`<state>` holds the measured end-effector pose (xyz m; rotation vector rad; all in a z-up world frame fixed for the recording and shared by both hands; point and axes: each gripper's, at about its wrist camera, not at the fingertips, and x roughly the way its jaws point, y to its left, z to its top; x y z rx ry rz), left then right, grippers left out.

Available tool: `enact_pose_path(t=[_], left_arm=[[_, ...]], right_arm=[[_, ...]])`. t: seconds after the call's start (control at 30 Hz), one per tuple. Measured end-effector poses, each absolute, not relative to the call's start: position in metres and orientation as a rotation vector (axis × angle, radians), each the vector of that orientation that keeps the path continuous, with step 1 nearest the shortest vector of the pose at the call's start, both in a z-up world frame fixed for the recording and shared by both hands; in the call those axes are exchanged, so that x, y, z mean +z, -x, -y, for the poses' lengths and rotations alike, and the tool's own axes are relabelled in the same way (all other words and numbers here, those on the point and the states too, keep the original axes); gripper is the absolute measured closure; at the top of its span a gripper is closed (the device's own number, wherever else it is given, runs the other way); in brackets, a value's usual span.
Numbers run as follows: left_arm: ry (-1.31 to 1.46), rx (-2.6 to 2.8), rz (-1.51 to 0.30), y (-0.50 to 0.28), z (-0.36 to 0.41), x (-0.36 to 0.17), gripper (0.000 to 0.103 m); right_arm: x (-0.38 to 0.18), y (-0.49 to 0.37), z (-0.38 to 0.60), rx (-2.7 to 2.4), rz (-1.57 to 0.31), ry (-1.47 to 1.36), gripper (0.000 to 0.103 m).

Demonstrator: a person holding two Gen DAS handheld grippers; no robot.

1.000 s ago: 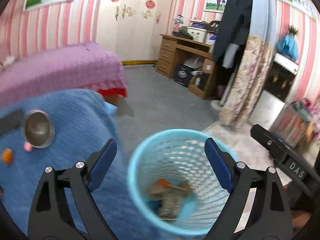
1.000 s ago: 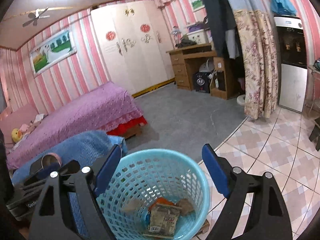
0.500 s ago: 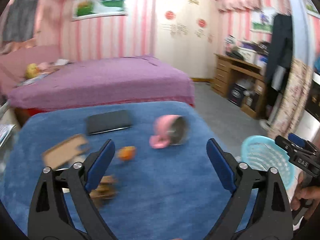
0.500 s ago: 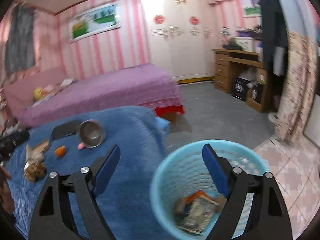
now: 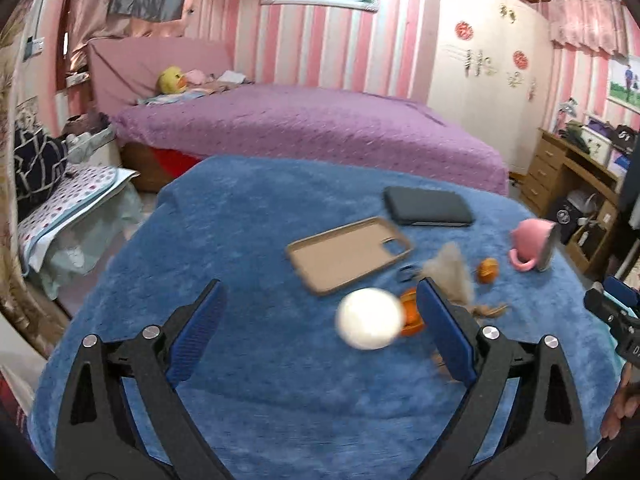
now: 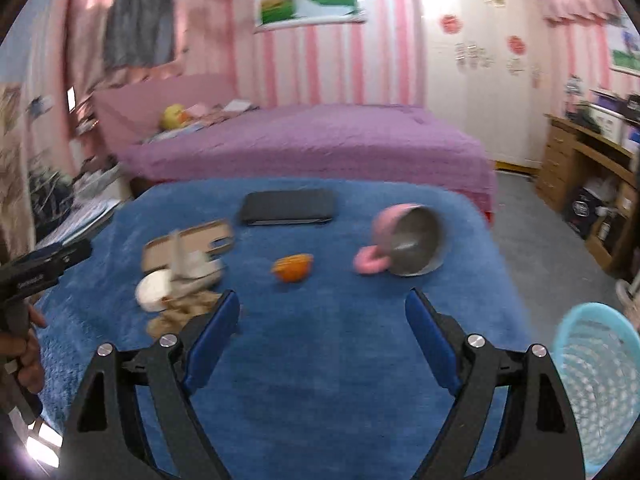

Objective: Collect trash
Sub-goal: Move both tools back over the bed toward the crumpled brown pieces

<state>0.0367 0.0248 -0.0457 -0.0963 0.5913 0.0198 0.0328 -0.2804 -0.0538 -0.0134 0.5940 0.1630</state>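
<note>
Crumpled brown and grey scraps of trash lie in a small heap on the fuzzy blue blanket that covers the table, bunched with a round white lid-like piece and an orange scrap; in the left wrist view the heap sits just ahead of the left gripper, with the white piece between its blue pads and the rest partly hidden behind one of them. A second small orange piece lies apart from the heap, toward the middle of the blanket. Beside the heap rests a tan phone case, open side up, and beyond it a dark flat phone. A pink mug with a metal lining lies tipped on its side, further along the blanket. The left gripper hangs over the blanket with its jaws spread wide and nothing clamped. The right gripper also stands wide apart and empty, above bare blanket between the heap and the mug. A light blue plastic mesh basket stands off the blanket's edge in the right wrist view. Behind the table is a bed with a purple cover, and pink striped walls close the room.
</note>
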Motion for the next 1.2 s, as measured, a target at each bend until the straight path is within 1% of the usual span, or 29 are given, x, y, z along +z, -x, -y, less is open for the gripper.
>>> enact_pose_path(t=[0.13, 0.37, 0.5, 0.57, 0.77, 0.9, 0.93, 0.97, 1.0, 1.03, 1.13, 1.2], left_arm=[[0.107, 0.045, -0.638, -0.041, -0.04, -0.058, 0.011], [0.082, 0.035, -0.67, -0.041, -0.043, -0.07, 0.011], [0.072, -0.05, -0.675, -0.038, -0.026, -0.071, 0.011], [0.052, -0.112, -0.683, -0.037, -0.005, -0.072, 0.011], [0.043, -0.271, -0.742, -0.044, 0.052, -0.084, 0.011], [0.01, -0.29, -0.761, -0.049, 0.074, -0.091, 0.011], [-0.003, -0.287, -0.787, -0.053, 0.079, -0.097, 0.013], [-0.012, -0.288, -0.813, -0.057, 0.082, -0.102, 0.031], [-0.016, -0.293, -0.835, -0.06, 0.082, -0.107, 0.044], [-0.014, -0.304, -0.868, -0.064, 0.083, -0.112, 0.061], [0.02, -0.319, -0.828, -0.059, 0.07, -0.1, 0.062], [0.058, -0.292, -0.735, -0.047, 0.054, -0.078, 0.062]], right_arm=[[-0.075, -0.046, 0.239, 0.274, -0.671, 0.017, 0.019], [-0.083, -0.048, 0.201, 0.339, -0.668, 0.1, 0.02], [-0.067, -0.057, 0.239, 0.207, -0.603, 0.028, 0.019], [-0.064, -0.061, 0.259, 0.123, -0.585, 0.0, 0.019], [-0.066, -0.066, 0.294, 0.078, -0.618, -0.071, 0.019], [-0.068, -0.065, 0.293, 0.09, -0.632, -0.043, 0.019], [-0.07, -0.065, 0.292, 0.097, -0.638, -0.04, 0.019], [-0.071, -0.065, 0.29, 0.102, -0.644, -0.037, 0.019], [-0.073, -0.065, 0.287, 0.11, -0.651, -0.033, 0.019], [-0.075, -0.066, 0.284, 0.12, -0.658, -0.025, 0.019], [-0.079, -0.067, 0.274, 0.145, -0.672, -0.006, 0.019], [-0.081, -0.067, 0.267, 0.175, -0.684, -0.004, 0.019]])
